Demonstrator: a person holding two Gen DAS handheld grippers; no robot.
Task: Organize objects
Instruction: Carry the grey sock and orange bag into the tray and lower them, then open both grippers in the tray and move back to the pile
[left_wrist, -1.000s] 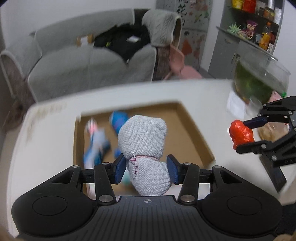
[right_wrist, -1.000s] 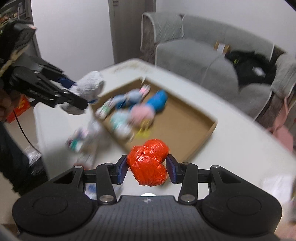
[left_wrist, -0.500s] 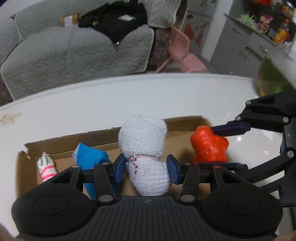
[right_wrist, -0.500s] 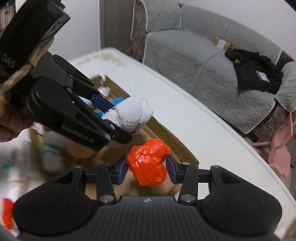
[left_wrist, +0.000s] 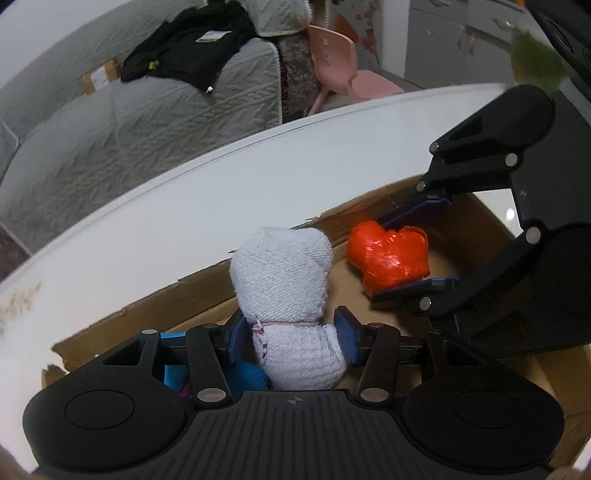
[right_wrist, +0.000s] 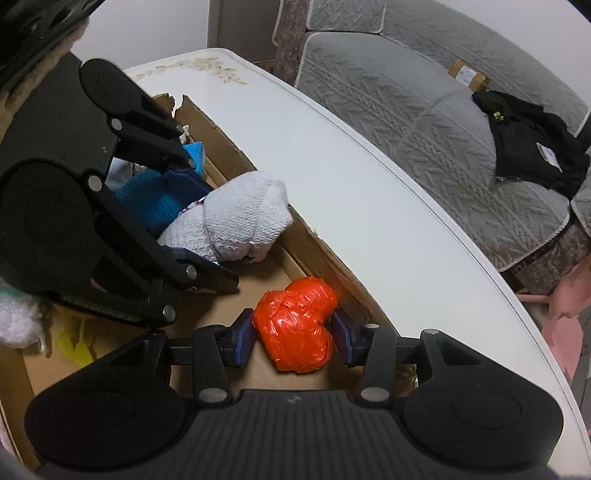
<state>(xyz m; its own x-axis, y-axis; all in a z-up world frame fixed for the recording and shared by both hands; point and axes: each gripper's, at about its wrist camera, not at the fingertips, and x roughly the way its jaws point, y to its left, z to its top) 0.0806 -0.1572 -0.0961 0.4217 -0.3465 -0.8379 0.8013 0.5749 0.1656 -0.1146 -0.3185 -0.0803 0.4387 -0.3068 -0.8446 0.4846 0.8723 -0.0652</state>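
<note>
- The left gripper (left_wrist: 291, 330) is pointing steeply down into a shallow cardboard box (left_wrist: 155, 314) that's sitting on a white table (left_wrist: 221, 184). Its jaws are easing apart right now, with a rolled-up grey-white knitted sock bundle (left_wrist: 284, 280) between the blue pads. The right pad looks like it's touching the bundle; the left one I can't tell.
- In the left wrist view that sock bundle is sitting dead centre, with its top end reaching up toward the box's far wall at 12 o'clock.
- The right gripper (right_wrist: 293, 338) is clamping a crumpled bright orange-red plastic bundle (right_wrist: 295, 325), both pads pressing on its sides, fingers only narrowly apart. It's inside the box too, just beside the far wall.
- From the left wrist view the red bundle is showing at about 2 o'clock from the sock bundle, near it but not touching.
- Something blue and knitted (left_wrist: 245, 376) is peeking out under the left gripper at 7 o'clock, lying in the box.
- In the right wrist view, at 9 o'clock, there's something yellow (right_wrist: 75, 345) on the box floor and a crinkly clear plastic thing (right_wrist: 16, 321) next to it.
- A grey quilted sofa (right_wrist: 424, 96) with a black garment (right_wrist: 532, 144) on it is sitting past the table, and a pink chair (left_wrist: 332, 59) is standing at 12 o'clock in the left view.
</note>
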